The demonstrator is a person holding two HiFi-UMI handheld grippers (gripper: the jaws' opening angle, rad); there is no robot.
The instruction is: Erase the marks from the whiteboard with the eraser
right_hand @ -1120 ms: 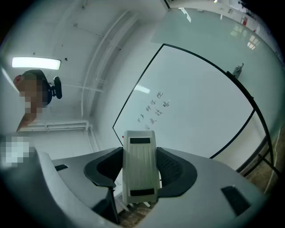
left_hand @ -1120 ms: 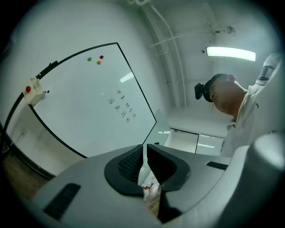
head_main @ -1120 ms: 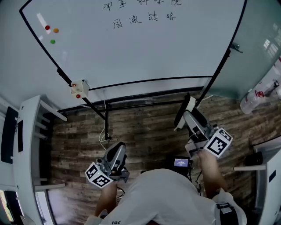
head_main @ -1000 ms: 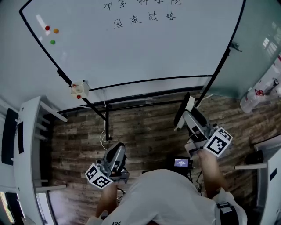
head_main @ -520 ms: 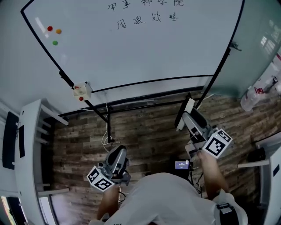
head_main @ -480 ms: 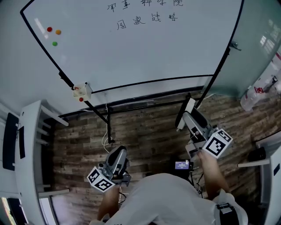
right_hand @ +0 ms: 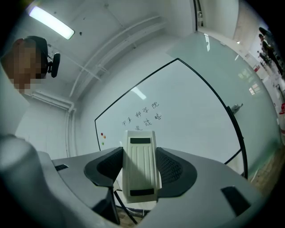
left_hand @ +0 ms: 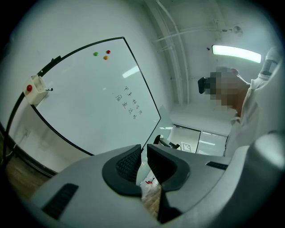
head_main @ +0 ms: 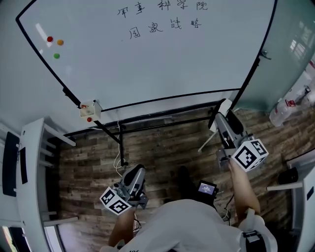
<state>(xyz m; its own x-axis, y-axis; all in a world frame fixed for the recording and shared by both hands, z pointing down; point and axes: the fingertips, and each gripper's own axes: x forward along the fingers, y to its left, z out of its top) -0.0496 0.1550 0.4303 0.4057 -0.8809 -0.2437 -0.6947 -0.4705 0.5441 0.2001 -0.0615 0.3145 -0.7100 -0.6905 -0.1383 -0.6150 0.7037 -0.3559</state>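
Observation:
The whiteboard [head_main: 162, 64] fills the top of the head view, with two rows of handwritten marks [head_main: 162, 15] near its upper middle. My right gripper [head_main: 224, 112] is shut on a white ribbed eraser [head_main: 225, 105], held just below the board's lower right corner. In the right gripper view the eraser [right_hand: 141, 167] stands upright between the pads, with the marks [right_hand: 142, 118] on the board [right_hand: 191, 120] far behind it. My left gripper [head_main: 139, 173] hangs low over the wooden floor. Its jaws [left_hand: 143, 162] stand nearly together, holding nothing.
Red, orange and green magnets [head_main: 54, 45] sit on the board's upper left. A small white box [head_main: 89, 109] hangs at its lower left corner. Black stand legs [head_main: 118, 140] cross the floor. A white desk [head_main: 29, 162] is at left, a small screen device [head_main: 206, 188] by the person's feet.
My right gripper has carried the eraser up and to the right, closer to the board's lower right corner. The left gripper has dropped slightly.

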